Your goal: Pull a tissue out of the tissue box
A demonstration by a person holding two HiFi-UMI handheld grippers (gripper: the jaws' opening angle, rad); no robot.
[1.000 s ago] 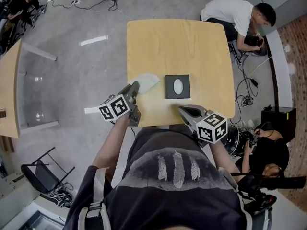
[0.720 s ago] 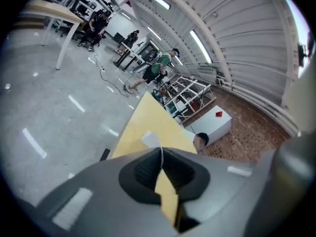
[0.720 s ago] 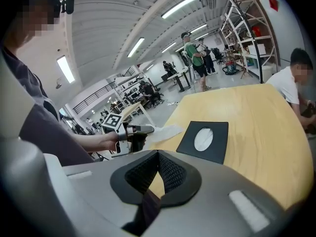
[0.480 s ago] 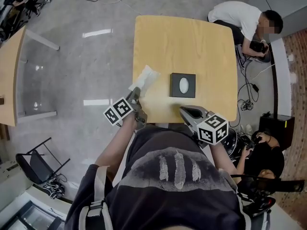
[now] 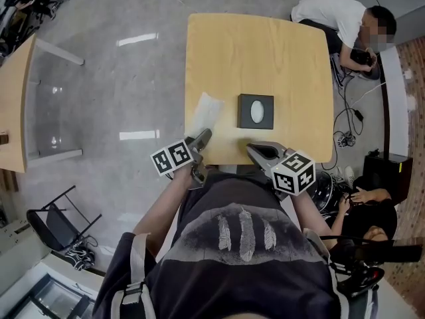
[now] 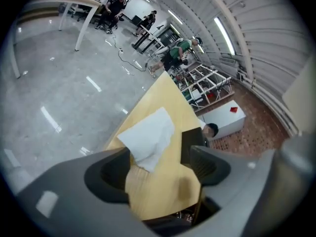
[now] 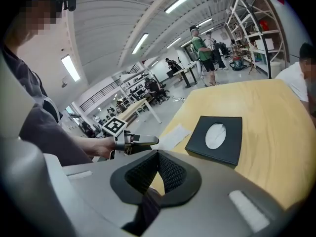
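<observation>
Since the white paper tissue (image 5: pixel 205 109) lies flat and loose on the light wooden desk (image 5: pixel 259 52), the pull itself looks done. What may be left, at most, is drawing the hands back.

Head view:
- The tissue sits to the left of the black square tissue box (image 5: pixel 255 110), apart from it and overlapping the desk's left edge.
- The box is in mid-desk, with white showing in its oval opening.
- The left hand-held gripper (image 5: pixel 203 141) is near-left of the box at the desk's corner. It sits on a bare forearm reaching out from the body and points forward and down at the tissue's near end.
- The right hand-held gripper (image 5: pixel 252 150) is just near of the box, over the desk's near edge, and aimed toward the box.

Left gripper view:
- The jaws stand well apart and have just been opening.
- The tissue (image 6: pixel 148 136) rests on the desk beyond them, its near corner close by the left jaw tip. Neither pad presses on it, so it is released.
- A dark edge of the box shows behind the right jaw.

Right gripper view:
- The ribbed jaws are clenched together with nothing between them.
- The box (image 7: pixel 216 138) lies ahead, untouched.
- The tissue is left of the box, with the left hand-held gripper beside it.
</observation>
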